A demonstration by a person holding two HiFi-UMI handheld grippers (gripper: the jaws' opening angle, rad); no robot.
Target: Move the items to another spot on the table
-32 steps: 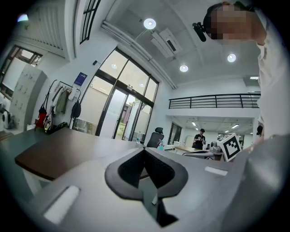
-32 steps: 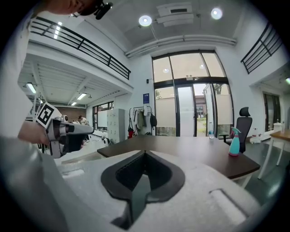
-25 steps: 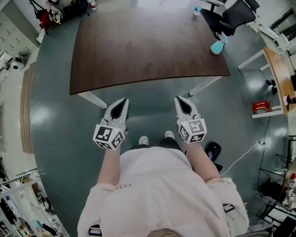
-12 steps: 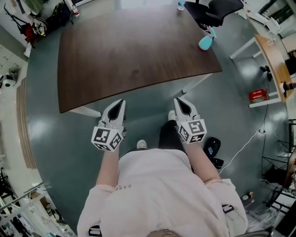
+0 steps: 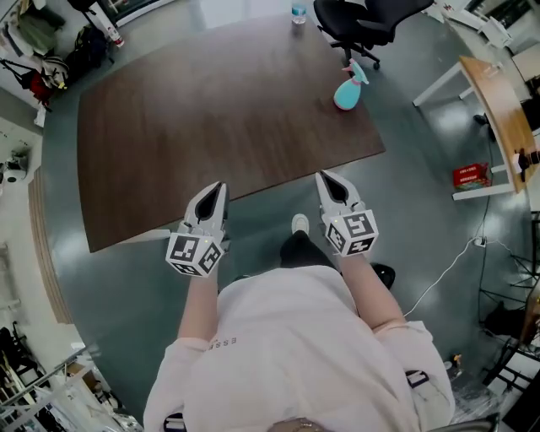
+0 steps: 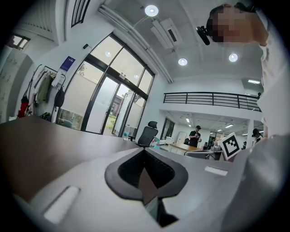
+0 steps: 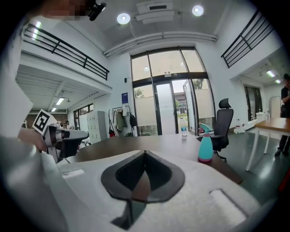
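Observation:
A teal spray bottle [image 5: 348, 91] with a pink base stands near the far right edge of the dark brown table [image 5: 211, 126]. It also shows at the right of the right gripper view as the spray bottle [image 7: 205, 144]. A clear water bottle [image 5: 299, 12] stands at the table's far edge. My left gripper [image 5: 218, 187] and right gripper [image 5: 325, 177] point forward at the table's near edge, side by side, both shut with nothing between the jaws. The left gripper [image 6: 144, 149] and the right gripper [image 7: 145, 152] show their tips meeting in their own views.
A black office chair [image 5: 363, 21] stands behind the table's far right corner. A light wooden desk [image 5: 498, 110] and a red box [image 5: 471, 175] on the floor are to the right. Bags and a coat rack [image 5: 34, 42] are at the far left. A white cable [image 5: 447, 274] runs over the floor.
The person has stepped toward the table; its near edge has come from well ahead of the grippers up to their tips. Both grippers kept their pose and stayed shut.

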